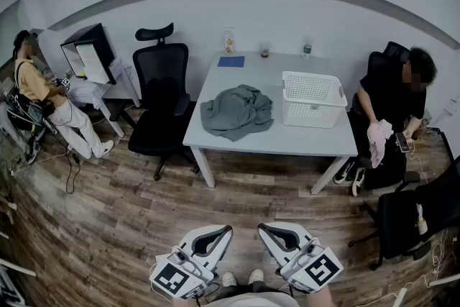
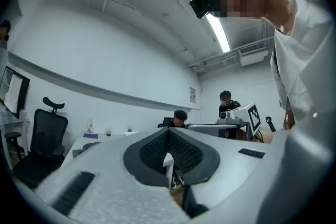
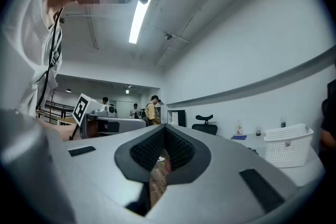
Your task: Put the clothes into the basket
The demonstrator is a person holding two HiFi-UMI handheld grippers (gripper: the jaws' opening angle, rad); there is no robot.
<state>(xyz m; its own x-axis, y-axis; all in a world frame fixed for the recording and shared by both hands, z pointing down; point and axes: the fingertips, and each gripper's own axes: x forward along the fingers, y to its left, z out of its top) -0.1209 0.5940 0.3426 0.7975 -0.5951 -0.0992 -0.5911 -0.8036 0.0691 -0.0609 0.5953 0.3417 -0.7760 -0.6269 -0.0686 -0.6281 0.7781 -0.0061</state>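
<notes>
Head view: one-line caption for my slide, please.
Grey garment crumpled on the table beside the white basket; left gripper and right gripper held short of the table, jaws shut.

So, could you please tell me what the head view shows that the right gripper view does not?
Only the head view shows the pink cloth in the hands of a seated person. Only the right gripper view shows the ceiling light overhead. Both show the basket on the table and the chair beside it.
</notes>
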